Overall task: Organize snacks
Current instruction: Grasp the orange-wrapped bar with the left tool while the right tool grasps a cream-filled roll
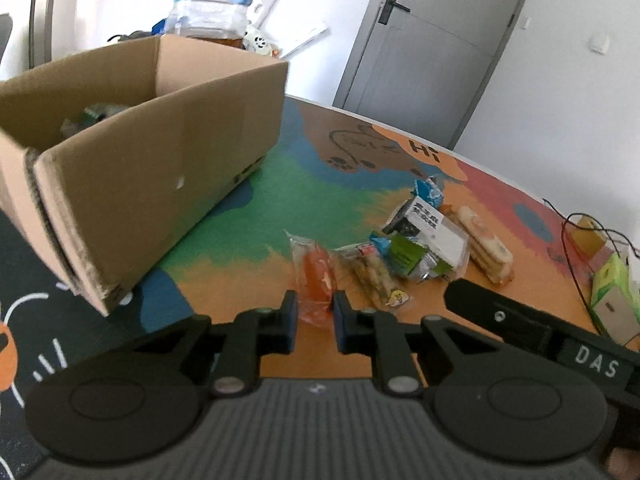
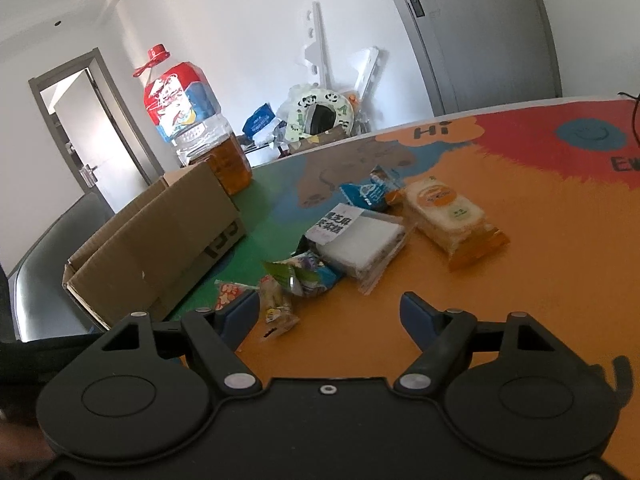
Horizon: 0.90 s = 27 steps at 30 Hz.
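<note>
The left gripper (image 1: 314, 312) is closed on the orange snack packet (image 1: 316, 276), which lies on the worktop (image 1: 500, 308) at 5 o'clock from the cardboard box (image 1: 132, 184). The right gripper (image 2: 328, 312) stands wide and empty; the other snacks (image 2: 360, 240) lie at 12 o'clock from it.
</note>
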### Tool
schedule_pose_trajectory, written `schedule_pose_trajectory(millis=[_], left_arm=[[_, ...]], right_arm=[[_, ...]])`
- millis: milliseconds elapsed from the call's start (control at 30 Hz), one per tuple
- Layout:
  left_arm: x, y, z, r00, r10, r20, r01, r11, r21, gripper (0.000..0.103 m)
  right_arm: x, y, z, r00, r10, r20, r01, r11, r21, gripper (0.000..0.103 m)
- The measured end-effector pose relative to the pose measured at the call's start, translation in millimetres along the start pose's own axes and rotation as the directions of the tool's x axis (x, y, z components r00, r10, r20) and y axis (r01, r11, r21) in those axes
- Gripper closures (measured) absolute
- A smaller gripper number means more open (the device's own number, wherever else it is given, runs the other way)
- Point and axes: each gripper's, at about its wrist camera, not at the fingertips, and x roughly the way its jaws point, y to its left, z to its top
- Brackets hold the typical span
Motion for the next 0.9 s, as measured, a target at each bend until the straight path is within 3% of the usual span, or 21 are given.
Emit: schedule_pose_trajectory(millis=[267,500,533,633,667,700,800,900], left_arm=[[-8.8,21.3,-0.3,1.0,0.008,0.001,-0.008,1.0,-0.03,0.086],[-14.0,23.7,0.0,1.0,0.021,-0.003,-0.021,0.999,-0.026,0.085],[-13.7,22.6,0.6,1.0,0.027,0.001,-0.027,0.999,-0.024,0.085],[-18.0,20.7,2.5,0.999,0.048,0.019,-0.048,0.999,-0.017,0.082],[-18.7,19.5,3.6,0.998,0.052,0.021,-0.052,0.999,-0.017,0.078],[-19.5,18.9,4.5,0.998,0.053,0.021,-0.052,0.998,-0.022,0.075],[-20.5,12.6,5.5,0.998,0.054,0.045,-0.053,0.998,-0.022,0.048],[-19.6,3.4,4.8,0.994,0.083,0.073,-0.084,0.996,0.014,0.041]], right_arm=[[21.7,22.9,-3.6,0.999,-0.006,-0.049,0.004,0.999,-0.054,0.036],[33.0,32.7,-2.7,0.997,-0.049,-0.051,0.044,0.995,-0.093,0.036],[33.7,33.5,-2.9,0.997,-0.056,-0.049,0.051,0.994,-0.101,0.039],[34.0,33.0,-3.8,0.996,-0.079,-0.044,0.073,0.99,-0.121,0.073],[33.8,31.1,-3.2,0.997,-0.061,-0.052,0.055,0.992,-0.109,0.085],[33.6,28.3,-3.1,0.997,-0.039,-0.066,0.033,0.996,-0.086,0.086],[30.1,27.6,-4.9,0.998,-0.035,-0.06,0.029,0.996,-0.086,0.088],[21.8,25.7,-4.0,0.999,-0.019,-0.035,0.016,0.997,-0.075,0.089]])
